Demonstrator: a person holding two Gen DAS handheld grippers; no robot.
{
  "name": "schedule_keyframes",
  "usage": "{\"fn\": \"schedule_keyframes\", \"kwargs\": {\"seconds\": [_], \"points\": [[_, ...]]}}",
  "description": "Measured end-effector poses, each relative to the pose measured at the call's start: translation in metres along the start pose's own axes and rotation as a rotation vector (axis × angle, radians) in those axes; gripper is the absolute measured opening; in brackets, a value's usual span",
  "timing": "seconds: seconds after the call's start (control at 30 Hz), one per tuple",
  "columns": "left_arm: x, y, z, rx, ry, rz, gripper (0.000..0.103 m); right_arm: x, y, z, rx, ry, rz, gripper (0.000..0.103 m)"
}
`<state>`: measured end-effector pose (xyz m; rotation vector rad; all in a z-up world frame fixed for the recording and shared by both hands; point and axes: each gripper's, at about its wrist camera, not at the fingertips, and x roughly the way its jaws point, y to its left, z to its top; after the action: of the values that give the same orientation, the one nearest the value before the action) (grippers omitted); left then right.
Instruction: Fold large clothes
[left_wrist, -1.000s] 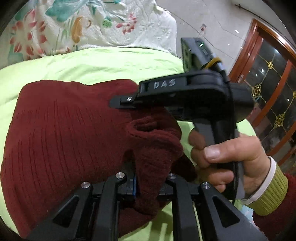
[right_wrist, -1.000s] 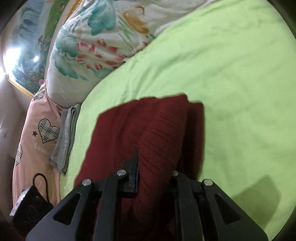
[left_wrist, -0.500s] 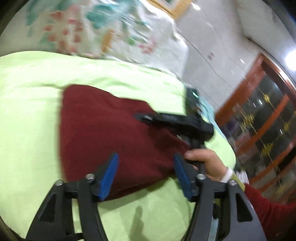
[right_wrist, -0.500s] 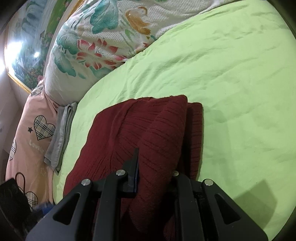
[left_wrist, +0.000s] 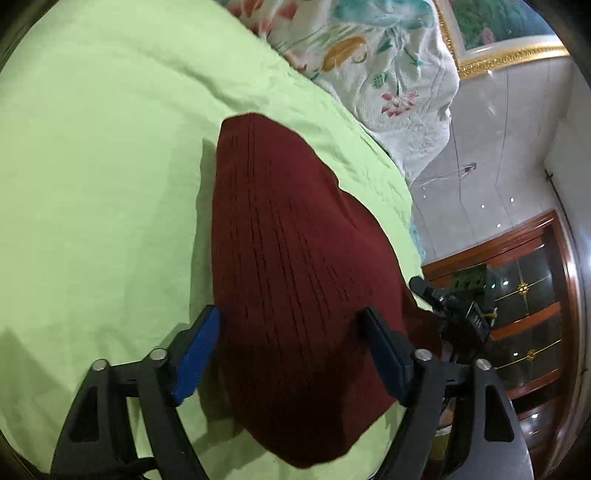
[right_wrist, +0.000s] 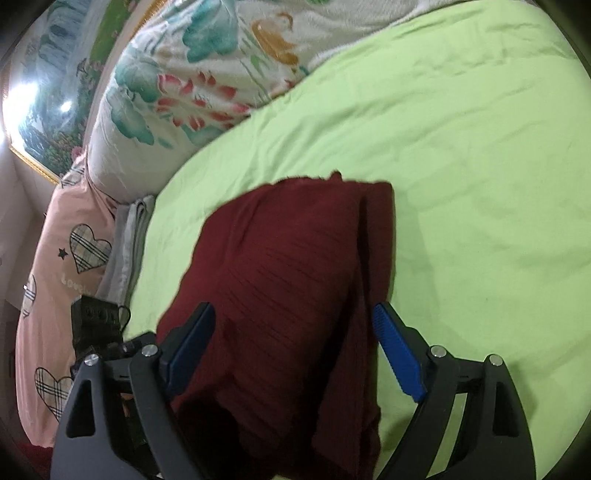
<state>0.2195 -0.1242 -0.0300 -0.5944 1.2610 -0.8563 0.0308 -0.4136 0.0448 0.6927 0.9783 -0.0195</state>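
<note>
A dark red knitted sweater lies folded in a bundle on the lime green bed sheet. My left gripper hovers over its near end. Its jaws are opening, the blue pads stand wide apart, and neither presses on the knit. In the right wrist view the sweater shows a folded layer along its right side. My right gripper is over it with jaws opening wide, pads clear of the cloth. Each gripper appears in the other's view: the right one, the left one.
A floral quilt is heaped at the head of the bed, beside a pink pillow with plaid hearts and a folded grey cloth. The bed's edge drops toward a wooden glass-door cabinet. Bare green sheet spreads to the right.
Both grippers were shut on folds of the sweater and have let go, jaws now wide. The left one swung sideways and rolled; the right one barely moved. The sweater lies settled.
</note>
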Motion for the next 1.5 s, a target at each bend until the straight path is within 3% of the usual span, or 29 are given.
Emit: {"fn": "schedule_keyframes", "kwargs": {"seconds": [0.13, 0.33, 0.37, 0.43, 0.5, 0.6, 0.7, 0.83, 1.13, 1.3, 1.4, 1.5], "points": [[0.023, 0.000, 0.008, -0.003, 0.057, 0.003, 0.092, 0.010, -0.007, 0.000, 0.017, 0.030, -0.001, 0.087], [0.061, 0.000, 0.015, 0.001, 0.120, -0.032, 0.090, 0.026, -0.022, 0.007, 0.080, 0.059, 0.074, 0.086], [0.066, -0.003, 0.016, 0.011, 0.122, -0.038, 0.087, 0.027, -0.022, 0.008, 0.082, 0.061, 0.075, 0.082], [0.066, -0.011, 0.018, 0.034, 0.106, -0.043, 0.077, 0.031, -0.020, 0.007, 0.081, 0.078, 0.058, 0.059], [0.062, -0.018, 0.016, 0.063, 0.076, -0.034, 0.069, 0.034, -0.019, 0.004, 0.111, 0.091, 0.100, 0.037], [0.045, -0.026, 0.010, 0.090, 0.034, -0.029, 0.062, 0.031, -0.010, -0.002, 0.107, 0.064, 0.115, 0.031], [0.017, -0.033, 0.002, 0.128, -0.014, -0.015, 0.060, 0.026, 0.012, -0.009, 0.094, 0.025, 0.171, 0.028], [-0.039, -0.030, -0.005, 0.162, -0.095, 0.024, 0.060, 0.040, 0.052, -0.018, 0.044, 0.037, 0.217, 0.028], [-0.165, 0.029, -0.028, 0.146, -0.188, 0.140, 0.061, 0.115, 0.147, -0.049, -0.039, 0.099, 0.408, 0.028], [-0.165, 0.077, -0.044, 0.076, -0.142, 0.251, 0.063, 0.162, 0.154, -0.073, -0.036, 0.195, 0.325, 0.028], [-0.167, 0.094, -0.051, 0.025, -0.173, 0.196, 0.065, 0.167, 0.143, -0.078, 0.010, 0.191, 0.350, 0.028], [-0.161, 0.092, -0.052, 0.038, -0.185, 0.211, 0.071, 0.165, 0.142, -0.078, 0.003, 0.193, 0.332, 0.031]]}}
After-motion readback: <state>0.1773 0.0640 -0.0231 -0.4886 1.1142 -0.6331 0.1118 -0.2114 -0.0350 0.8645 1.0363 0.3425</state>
